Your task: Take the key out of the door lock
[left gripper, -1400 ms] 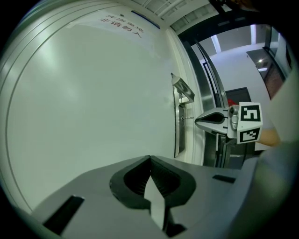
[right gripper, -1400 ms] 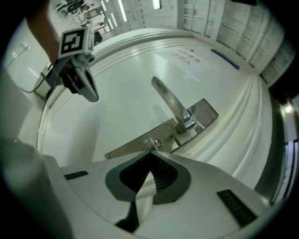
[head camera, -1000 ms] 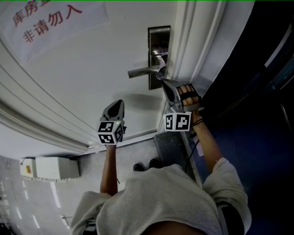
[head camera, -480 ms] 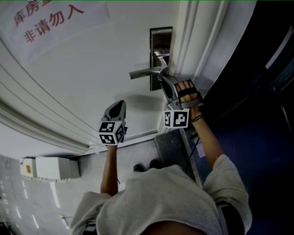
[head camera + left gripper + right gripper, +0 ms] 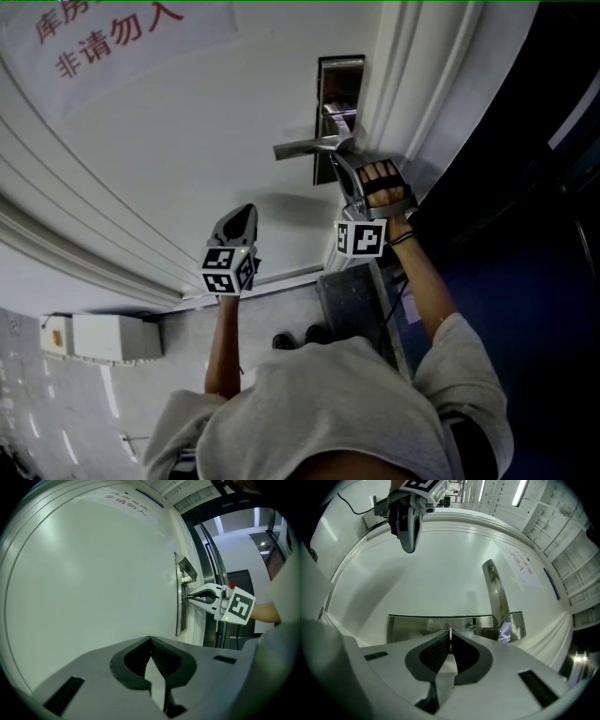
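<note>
The steel lock plate (image 5: 339,70) with its lever handle (image 5: 305,147) sits at the white door's edge. My right gripper (image 5: 339,159) points at the plate just below the handle. In the right gripper view its jaws have just been closing, and a thin metal sliver, the key (image 5: 450,633), is pinched between the tips against the plate (image 5: 417,623). The left gripper view shows those tips (image 5: 186,597) meeting the plate (image 5: 179,616). My left gripper (image 5: 246,210) hangs to the left in front of the bare door panel, shut and empty (image 5: 151,641).
A sign with red characters (image 5: 112,37) is stuck on the door at upper left. The door frame (image 5: 412,84) and a dark opening lie to the right of the lock. A white box (image 5: 103,337) sits on the floor at lower left.
My right gripper has edged up closer to the lock plate under the handle. The left gripper has stayed in place.
</note>
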Demonstrator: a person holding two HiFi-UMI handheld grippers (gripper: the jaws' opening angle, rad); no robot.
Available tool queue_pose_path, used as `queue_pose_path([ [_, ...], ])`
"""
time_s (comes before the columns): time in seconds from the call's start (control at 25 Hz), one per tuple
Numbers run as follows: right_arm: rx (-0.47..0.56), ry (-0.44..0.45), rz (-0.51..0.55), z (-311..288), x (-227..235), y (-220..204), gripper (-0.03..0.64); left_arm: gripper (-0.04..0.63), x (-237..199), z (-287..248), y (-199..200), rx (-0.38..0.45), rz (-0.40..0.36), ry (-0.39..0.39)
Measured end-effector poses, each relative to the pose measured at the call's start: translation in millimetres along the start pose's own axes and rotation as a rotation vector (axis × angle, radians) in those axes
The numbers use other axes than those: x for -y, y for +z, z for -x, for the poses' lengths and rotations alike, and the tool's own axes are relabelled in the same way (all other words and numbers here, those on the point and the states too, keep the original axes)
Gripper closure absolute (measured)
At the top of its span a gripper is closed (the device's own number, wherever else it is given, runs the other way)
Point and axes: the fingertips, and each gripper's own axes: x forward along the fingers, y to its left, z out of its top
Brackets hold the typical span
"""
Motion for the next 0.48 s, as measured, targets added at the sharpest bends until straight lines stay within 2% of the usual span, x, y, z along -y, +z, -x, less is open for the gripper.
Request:
queue_pose_path([
  [0.48, -0.007, -0.003, -0.026, 2, 1, 0, 0.584, 0.577, 12, -6, 2, 0.003, -0.006, -0.03],
])
